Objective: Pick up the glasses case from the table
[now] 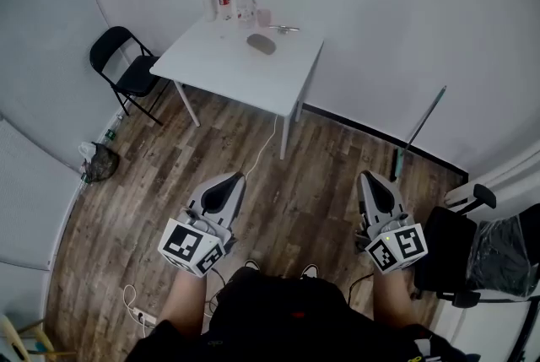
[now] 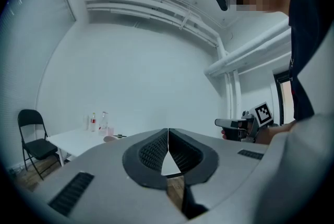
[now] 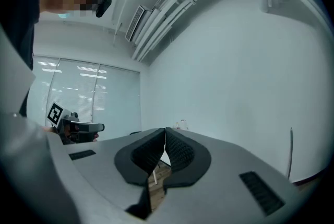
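Observation:
The glasses case [image 1: 261, 43] is a grey oval lying on the white table [image 1: 219, 65] far ahead by the wall. In the left gripper view the glasses case [image 2: 109, 138] shows small on the table's right part. Both grippers are held level near my body, well short of the table. My left gripper [image 1: 229, 181] has its jaws closed tip to tip, with nothing between them [image 2: 168, 131]. The right gripper [image 1: 371, 180] is shut and empty too [image 3: 165, 131]. Each gripper shows in the other's view, off to the side.
Two bottles [image 1: 224, 3] [image 1: 245, 2], a pink item [image 1: 263, 17] and a thin metal object [image 1: 285, 29] share the table. A black folding chair [image 1: 126, 65] stands left of it. A long-handled tool [image 1: 418, 132] leans on the right wall. A black office chair [image 1: 456, 259] is beside my right gripper. Cables cross the wood floor.

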{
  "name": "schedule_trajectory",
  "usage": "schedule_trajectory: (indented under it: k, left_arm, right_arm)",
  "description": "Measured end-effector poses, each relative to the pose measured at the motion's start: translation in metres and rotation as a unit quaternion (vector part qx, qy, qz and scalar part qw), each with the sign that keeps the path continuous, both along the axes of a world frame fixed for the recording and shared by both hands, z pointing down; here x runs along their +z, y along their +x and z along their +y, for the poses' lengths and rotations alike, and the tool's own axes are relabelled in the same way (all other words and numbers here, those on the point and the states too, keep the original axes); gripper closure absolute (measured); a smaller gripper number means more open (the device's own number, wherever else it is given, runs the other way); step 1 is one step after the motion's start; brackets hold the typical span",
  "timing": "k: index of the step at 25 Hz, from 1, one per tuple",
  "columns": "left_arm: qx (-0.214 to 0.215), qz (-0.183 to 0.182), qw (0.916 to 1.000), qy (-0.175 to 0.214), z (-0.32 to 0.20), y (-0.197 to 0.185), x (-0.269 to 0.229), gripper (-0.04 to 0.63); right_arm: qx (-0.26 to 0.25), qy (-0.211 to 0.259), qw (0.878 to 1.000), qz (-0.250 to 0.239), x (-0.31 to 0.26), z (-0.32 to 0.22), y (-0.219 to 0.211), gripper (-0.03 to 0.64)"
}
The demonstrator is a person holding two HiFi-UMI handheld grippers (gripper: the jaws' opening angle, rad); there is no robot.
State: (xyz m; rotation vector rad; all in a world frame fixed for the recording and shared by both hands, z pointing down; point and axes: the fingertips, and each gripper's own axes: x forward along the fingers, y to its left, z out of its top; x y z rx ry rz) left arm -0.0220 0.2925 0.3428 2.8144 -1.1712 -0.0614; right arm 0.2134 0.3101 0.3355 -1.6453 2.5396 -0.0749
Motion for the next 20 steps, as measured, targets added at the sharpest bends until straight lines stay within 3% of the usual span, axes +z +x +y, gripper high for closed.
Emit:
schedule_trajectory:
  k: [12,20]
  left_arm:
    - [0.000,0.018,0.9995,-0.025,-0.030,-0.091,0.025,0.574]
    - [-0.019,0.020,0.9990,-0.035,-0.081,-0.099,0.036,0.574]
  right_arm:
    - [-0.023,-0.031,0.999,0.024,0.027,-0.029,-0.107,0.597]
    - [-0.047,-0.044,0.997,0.033,0.040,-0.083,-0.116,0.597]
